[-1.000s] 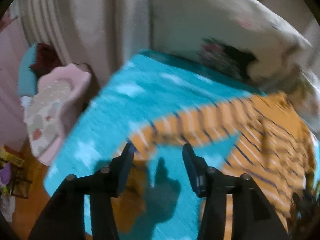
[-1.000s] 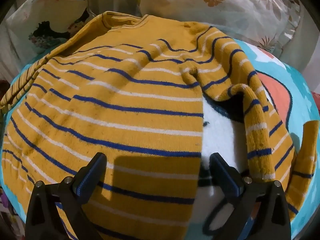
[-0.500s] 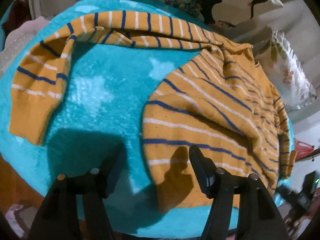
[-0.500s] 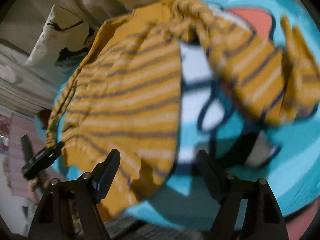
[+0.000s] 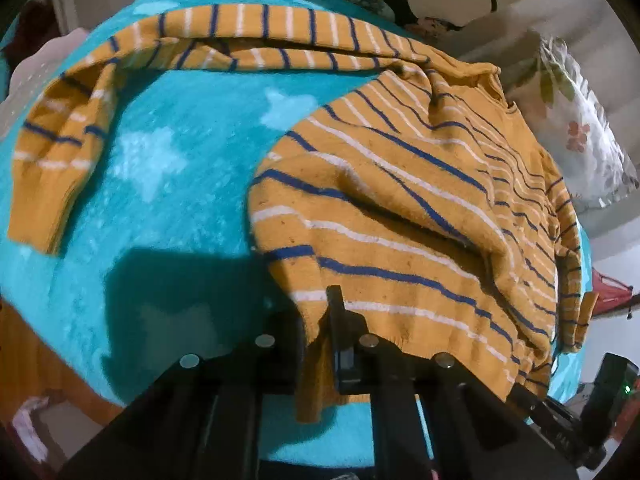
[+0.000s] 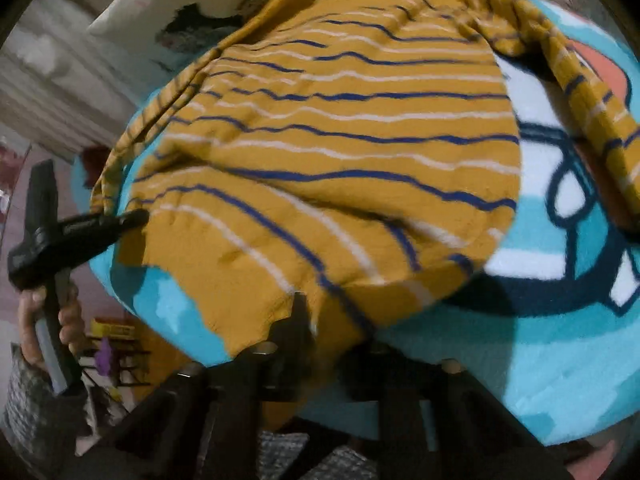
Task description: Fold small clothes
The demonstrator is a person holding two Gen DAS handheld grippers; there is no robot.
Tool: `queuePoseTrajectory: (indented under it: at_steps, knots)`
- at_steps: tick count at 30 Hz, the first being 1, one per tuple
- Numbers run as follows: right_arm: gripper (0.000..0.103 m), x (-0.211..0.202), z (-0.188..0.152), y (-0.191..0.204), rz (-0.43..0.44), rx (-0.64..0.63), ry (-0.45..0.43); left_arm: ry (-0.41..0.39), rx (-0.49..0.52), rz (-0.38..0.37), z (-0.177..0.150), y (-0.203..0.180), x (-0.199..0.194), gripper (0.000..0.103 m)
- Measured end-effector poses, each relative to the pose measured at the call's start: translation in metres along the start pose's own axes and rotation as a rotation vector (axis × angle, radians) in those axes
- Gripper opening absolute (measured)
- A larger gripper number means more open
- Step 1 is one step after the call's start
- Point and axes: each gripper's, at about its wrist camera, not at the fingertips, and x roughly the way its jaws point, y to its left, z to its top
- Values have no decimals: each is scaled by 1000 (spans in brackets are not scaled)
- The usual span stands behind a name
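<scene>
Here, both grippers' jaws, just closed, pinched the near hem of the soft, light striped sweater [image 5: 400, 208], left gripper [image 5: 320, 320] and right gripper [image 6: 316, 320] at its 2 corners.

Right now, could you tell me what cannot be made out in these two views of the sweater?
- Left wrist view: the hem corner of the sweater inside the left gripper; the fingers cover it.
- Right wrist view: the hem inside the right gripper; motion blur and dark fingers hide the pinch.
- Right wrist view: the right sleeve's cuff, cut off by the edge.
- Both views: the blanket under the sweater, covered.
</scene>
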Motion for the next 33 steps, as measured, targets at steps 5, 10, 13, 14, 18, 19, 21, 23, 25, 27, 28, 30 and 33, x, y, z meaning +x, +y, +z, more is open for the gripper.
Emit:
queuePoseTrajectory:
  at_steps: [5,10,13,14,18,19,21,23,25,27,28,30,33]
  knots:
    - [10,-29,-5,-25,75,66,64,-5,32,14,-33,-2,-42,9]
    - [10,-44,-41,-31,91,24,129,41,38,39,-77,0,-51,8]
    - [13,-33,-43,-42,91,41,151,73,-14,62,-82,12,-38,8]
    - [15,-38,-38,-48,97,61,156,72,-37,47,-82,18,-39,8]
    - [18,-81,-20,-74,72,22,42,-5,-30,73,-82,25,-62,16]
    - [21,-98,-7,-85,-6,25,-31,-19,-33,89,-82,22,-68,20]
    - [43,-125,10,-116,-154,69,-136,-48,-38,101,-79,17,-79,36]
    - [50,-139,39,-146,-297,154,-210,-64,-30,98,-72,5,-84,38]
    - [53,-149,62,-175,-349,231,-266,-70,-12,81,-66,-11,-84,40]
    - [55,-143,88,-188,-376,287,-288,-74,18,61,-59,-30,-82,44]
    - [55,-136,102,-193,-390,303,-284,-76,32,54,-58,-38,-80,46]
    - [55,-114,115,-195,-449,295,-256,-81,59,38,-53,-60,-78,47]
    - [8,-87,123,-203,-569,277,-157,-92,99,10,-51,-90,-77,50]
